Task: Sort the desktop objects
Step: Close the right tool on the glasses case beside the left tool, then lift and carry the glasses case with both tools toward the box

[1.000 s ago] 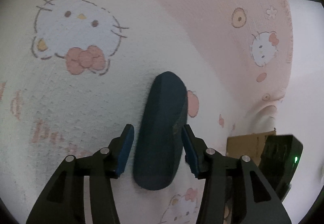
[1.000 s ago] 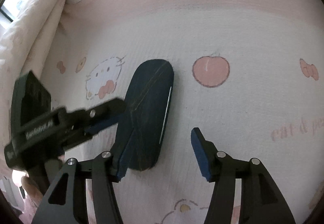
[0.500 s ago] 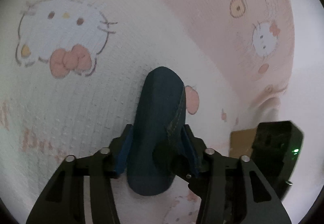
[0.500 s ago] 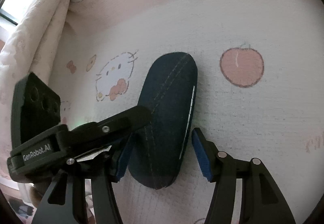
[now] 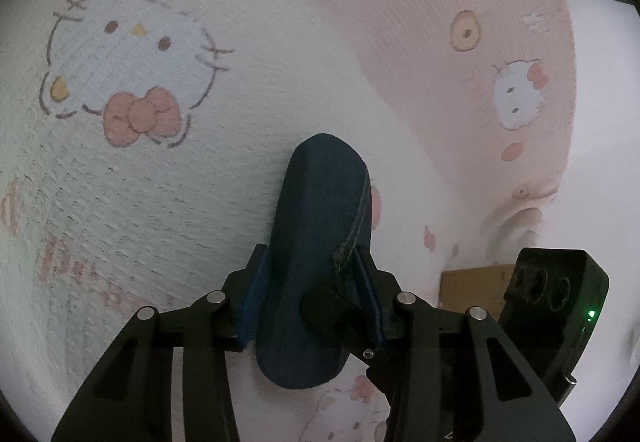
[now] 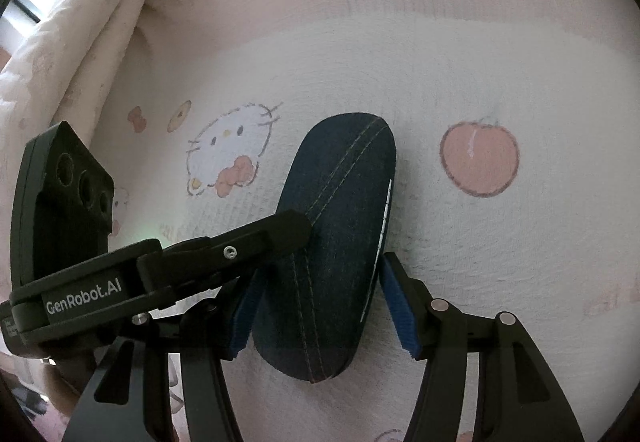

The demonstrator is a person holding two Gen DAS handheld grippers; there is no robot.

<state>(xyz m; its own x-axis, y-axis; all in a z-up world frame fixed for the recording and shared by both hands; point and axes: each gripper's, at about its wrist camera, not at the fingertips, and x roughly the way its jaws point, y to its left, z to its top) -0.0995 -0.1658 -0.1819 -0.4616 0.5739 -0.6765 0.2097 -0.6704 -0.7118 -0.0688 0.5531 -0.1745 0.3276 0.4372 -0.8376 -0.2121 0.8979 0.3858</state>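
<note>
My left gripper (image 5: 310,302) pinches the denim glasses case (image 6: 332,254) on the cat-print blanket (image 6: 480,82); my right gripper (image 6: 326,306) brackets it, spread, and should close evenly before lifting.

A pink and white cartoon-cat blanket (image 5: 240,2) covers the whole surface, printed with cat faces, bows, peaches and doughnuts. Its folded edge (image 6: 80,42) rises at the left; a brown cardboard piece (image 5: 472,288) shows beyond its right edge
</note>
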